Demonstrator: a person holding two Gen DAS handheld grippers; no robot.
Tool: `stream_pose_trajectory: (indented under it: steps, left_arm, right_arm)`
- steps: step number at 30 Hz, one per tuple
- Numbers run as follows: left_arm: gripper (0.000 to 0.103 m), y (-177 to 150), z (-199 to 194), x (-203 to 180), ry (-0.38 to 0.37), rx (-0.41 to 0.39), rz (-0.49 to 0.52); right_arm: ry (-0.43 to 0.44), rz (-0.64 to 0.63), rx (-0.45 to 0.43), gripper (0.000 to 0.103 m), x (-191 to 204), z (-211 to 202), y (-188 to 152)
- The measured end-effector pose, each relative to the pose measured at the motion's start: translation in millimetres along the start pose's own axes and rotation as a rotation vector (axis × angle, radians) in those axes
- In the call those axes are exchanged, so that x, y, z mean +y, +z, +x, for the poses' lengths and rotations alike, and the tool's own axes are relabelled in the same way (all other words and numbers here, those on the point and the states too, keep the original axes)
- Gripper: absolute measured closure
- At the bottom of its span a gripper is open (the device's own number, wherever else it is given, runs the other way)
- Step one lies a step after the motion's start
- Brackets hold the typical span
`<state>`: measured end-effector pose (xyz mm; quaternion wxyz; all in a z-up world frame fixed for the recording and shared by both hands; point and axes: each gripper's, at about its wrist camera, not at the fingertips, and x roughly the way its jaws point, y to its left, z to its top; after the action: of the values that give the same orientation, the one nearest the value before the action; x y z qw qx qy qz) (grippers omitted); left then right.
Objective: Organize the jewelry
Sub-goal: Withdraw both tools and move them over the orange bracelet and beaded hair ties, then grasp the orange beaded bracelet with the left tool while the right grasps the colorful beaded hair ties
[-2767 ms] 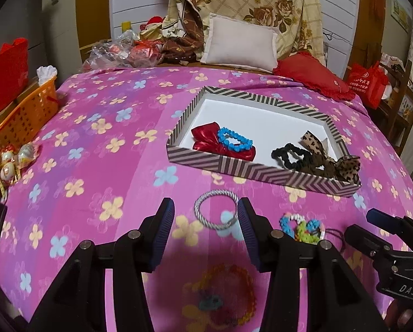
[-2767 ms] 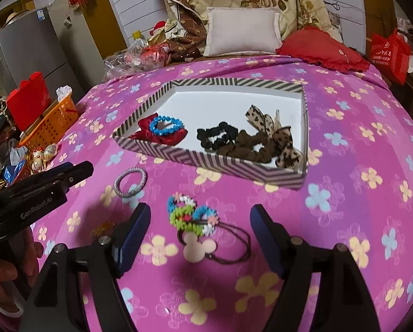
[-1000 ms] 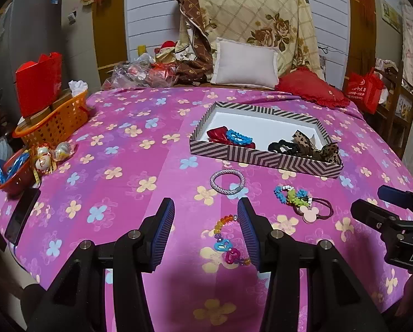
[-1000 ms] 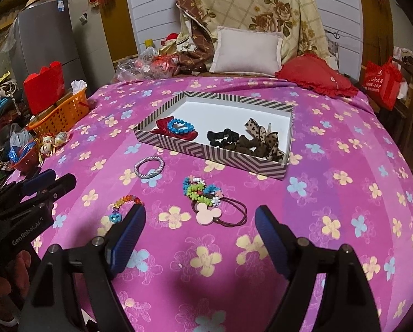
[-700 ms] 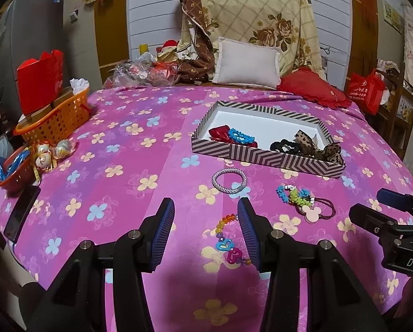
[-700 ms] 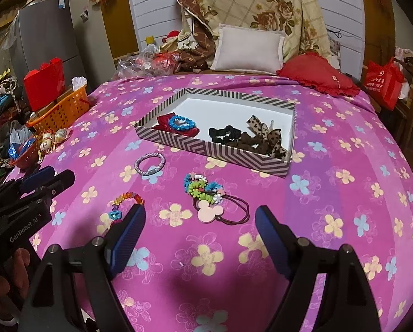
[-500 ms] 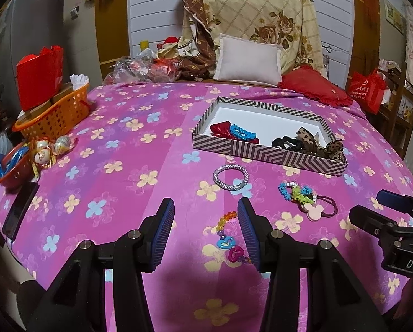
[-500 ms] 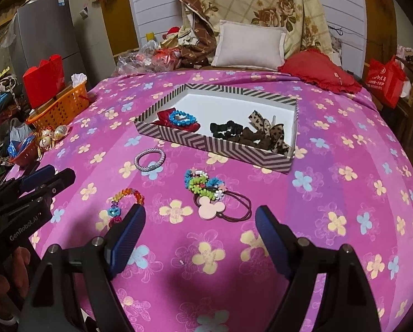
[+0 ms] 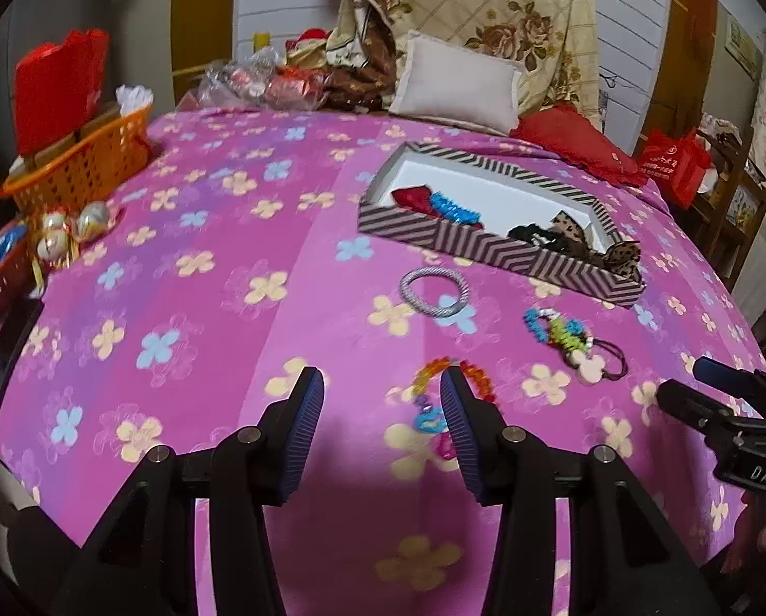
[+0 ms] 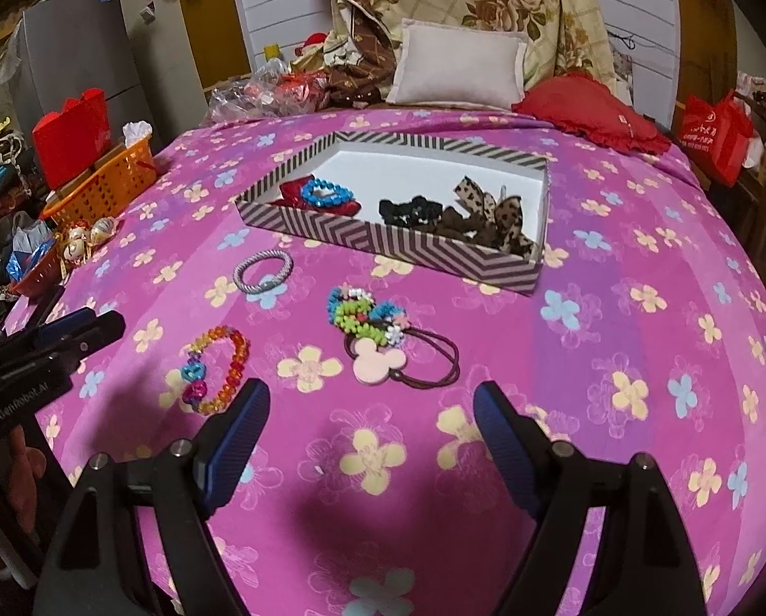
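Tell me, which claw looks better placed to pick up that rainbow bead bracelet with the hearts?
Probably the left claw. It is open, and the rainbow bead bracelet lies on the cloth right by its fingertips. The right claw, also open, points nearer the mouse-shaped hair tie.

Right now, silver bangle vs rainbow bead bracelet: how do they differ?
The silver bangle is one plain grey ring; the rainbow bead bracelet is strung from orange, yellow and green beads with blue and pink heart charms. The bangle lies close to the striped box; the bracelet lies nearer the cameras, by the left tongs. Both lie flat on the pink bedspread, outside the box.
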<state>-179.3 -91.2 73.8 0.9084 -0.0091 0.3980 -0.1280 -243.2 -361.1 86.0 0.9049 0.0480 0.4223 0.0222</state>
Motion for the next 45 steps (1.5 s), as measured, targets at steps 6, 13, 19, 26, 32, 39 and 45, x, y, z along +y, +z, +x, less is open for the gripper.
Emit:
stream_pose_trajectory:
  steps: [6,13,19,26,32,39,45]
  left_arm:
    - [0.078,-3.7,4.7,23.2,-0.013,0.043,-0.012]
    - [0.078,-6.0,14.4,22.8,-0.061,0.085,-0.007]
    - [0.078,-3.9,29.2,12.3,-0.097,0.117,-0.012]
    - [0.078,4.2,48.6,3.6,-0.1,0.142,-0.017]
    - [0.078,10.1,59.5,-2.7,-0.089,0.152,-0.005]
    - [0.078,12.4,67.8,-9.0,-0.075,0.163,0.033]
    - [0.078,13.1,73.7,-11.9,-0.077,0.174,0.045]
  right_arm:
    - [0.008,0.016,0.024,0.018,-6.5,9.9,-5.1]
    - [0.011,0.015,0.042,0.018,-7.7,21.6,-8.9]
    - [-0.001,0.029,0.035,0.018,-21.8,25.3,-3.2]
    - [-0.005,0.042,0.028,0.019,-39.8,34.9,5.2]
    - [0.071,-0.019,0.009,0.034,-24.7,45.8,19.5]
    - [0.131,-0.118,0.044,0.047,3.9,74.4,39.2]
    - [0.136,-0.171,0.095,0.052,16.8,101.1,52.5]
